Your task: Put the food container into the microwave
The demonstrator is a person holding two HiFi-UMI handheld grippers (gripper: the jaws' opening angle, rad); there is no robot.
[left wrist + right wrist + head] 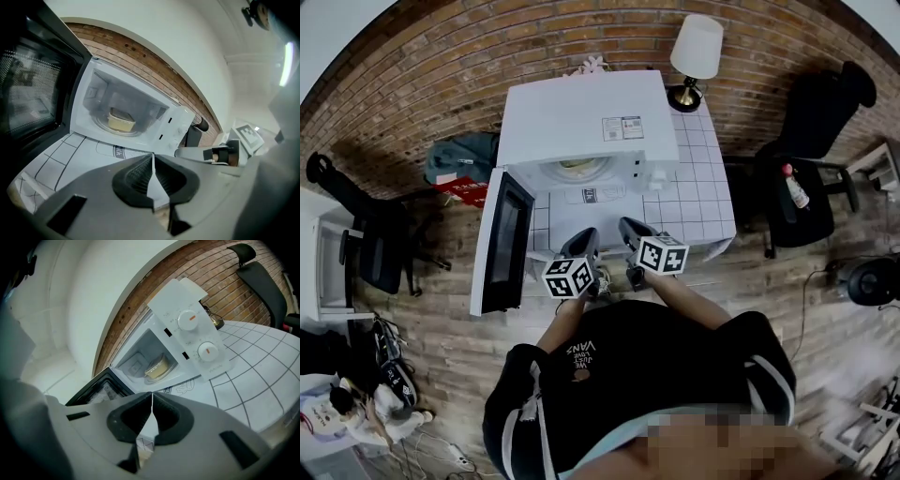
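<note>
Food container [121, 121] sits inside the open microwave [581, 117], centre frame; both grippers closed on nothing.
Left gripper [153, 161] and right gripper [152, 399] jaws meet, nothing between. Only the right gripper view shows the dials [188, 320]; only the head view shows the lamp [696, 52], upper right.

White microwave [581, 117], black door [508, 242], pale yellow food container [121, 122], white black-gridded table [703, 187], red-brown brick wall [225, 277]
</note>
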